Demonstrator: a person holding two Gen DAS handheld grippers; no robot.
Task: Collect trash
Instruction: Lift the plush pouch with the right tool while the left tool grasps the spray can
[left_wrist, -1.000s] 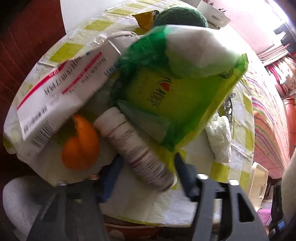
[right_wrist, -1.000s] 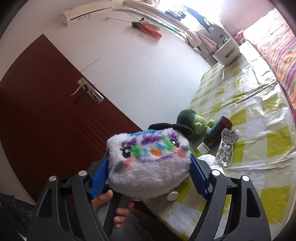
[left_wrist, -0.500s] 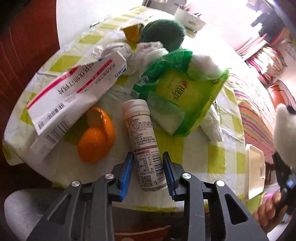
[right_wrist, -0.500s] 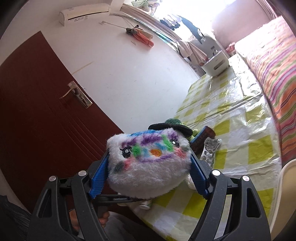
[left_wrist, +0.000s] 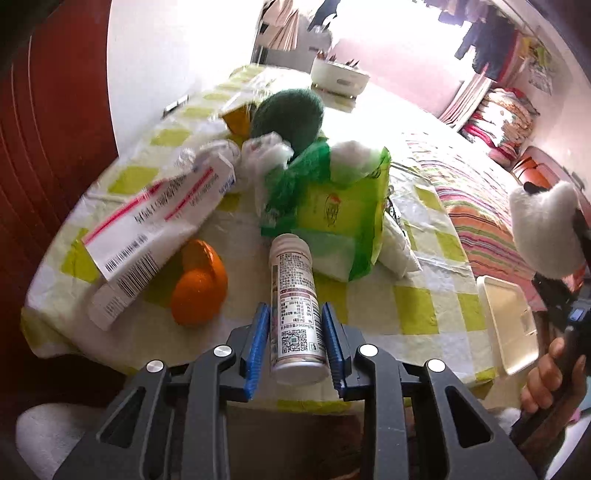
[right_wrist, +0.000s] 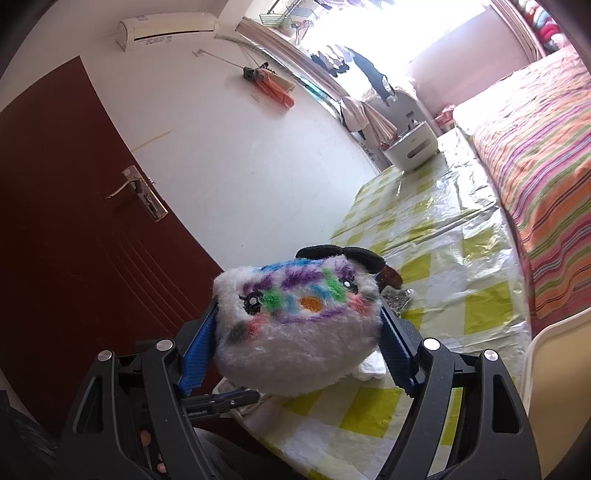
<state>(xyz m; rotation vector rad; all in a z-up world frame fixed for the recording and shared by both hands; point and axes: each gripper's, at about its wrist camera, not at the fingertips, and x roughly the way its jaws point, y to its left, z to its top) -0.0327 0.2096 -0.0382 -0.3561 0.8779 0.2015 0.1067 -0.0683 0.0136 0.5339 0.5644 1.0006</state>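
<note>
My left gripper (left_wrist: 295, 325) is shut on a white labelled tube bottle (left_wrist: 293, 295), lifted off the checked tablecloth (left_wrist: 417, 306) and pointing away from me. Beyond it lie a green and yellow snack bag (left_wrist: 332, 210), orange peel (left_wrist: 199, 284), a white medicine box (left_wrist: 155, 229) and crumpled white paper (left_wrist: 397, 247). My right gripper (right_wrist: 297, 332) is shut on a fluffy white plush toy (right_wrist: 295, 332) with coloured patches, held above the table's near edge. That plush toy (left_wrist: 543, 229) and the hand (left_wrist: 550, 380) holding the right gripper show at the right of the left wrist view.
A green plush (left_wrist: 288, 114) and a white storage box (left_wrist: 340, 75) sit further back on the table. A cream tray (left_wrist: 506, 321) juts at the table's right edge. A dark red door (right_wrist: 74, 240) stands left, a striped bed (right_wrist: 543, 166) right. A blister pack (right_wrist: 397, 299) lies behind the toy.
My left gripper closed on the tube bottle and lifted it back from the litter pile. The right gripper tilted a little while keeping hold of the plush toy.
</note>
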